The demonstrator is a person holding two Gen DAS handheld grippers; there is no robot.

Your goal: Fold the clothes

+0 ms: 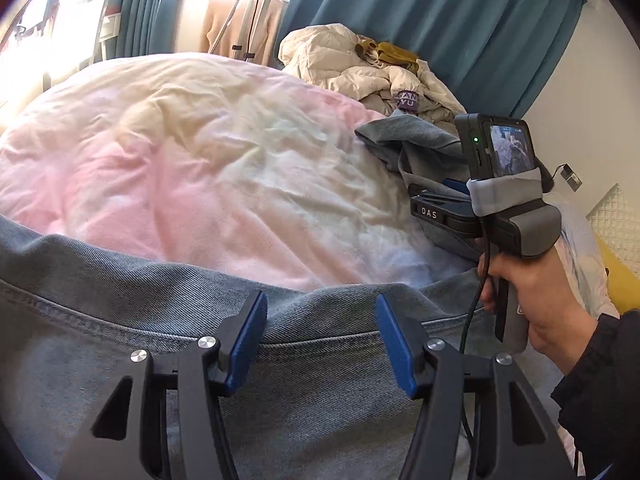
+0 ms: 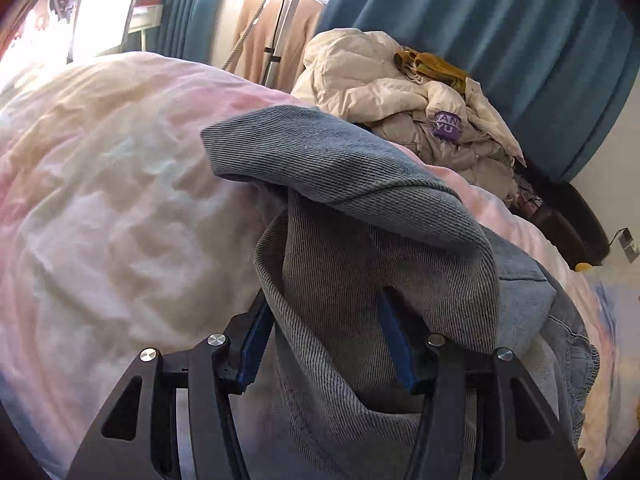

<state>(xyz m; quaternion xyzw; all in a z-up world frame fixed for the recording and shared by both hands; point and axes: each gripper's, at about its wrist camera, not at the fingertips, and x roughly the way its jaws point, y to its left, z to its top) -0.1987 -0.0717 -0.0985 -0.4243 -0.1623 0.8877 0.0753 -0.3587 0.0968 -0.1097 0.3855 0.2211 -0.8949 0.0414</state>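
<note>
A grey-blue denim garment [image 1: 120, 300] is shown lying on a bed covered by a pink and cream quilt [image 1: 180, 152], with part of it draped over the near edge and another part lifted toward the far right. The left gripper [image 1: 320, 340] is held just above a stitched seam of the denim, its blue pads [image 1: 248, 344] spread wide and nothing pinched between them; this placement is judged to be a readiness to take hold of the near edge. The right gripper [image 2: 326, 340] is seen with a fold of the same garment [image 2: 360, 240] bunched between its fingers and flopped over them. Its pads stand well apart, so it cannot be told whether the cloth is squeezed or merely hung across them. The lifted fold is judged to be carried so that it can be laid over the rest. In the left wrist view the right hand [image 1: 552, 300] is seen around the handle of its tool. A heap of cream padded clothing [image 2: 420, 100] is piled at the far end of the bed, before teal curtains [image 2: 500, 48]. The garment's full outline, and thus its kind, is cut off by both views; the right pad is largely covered by denim.
</note>
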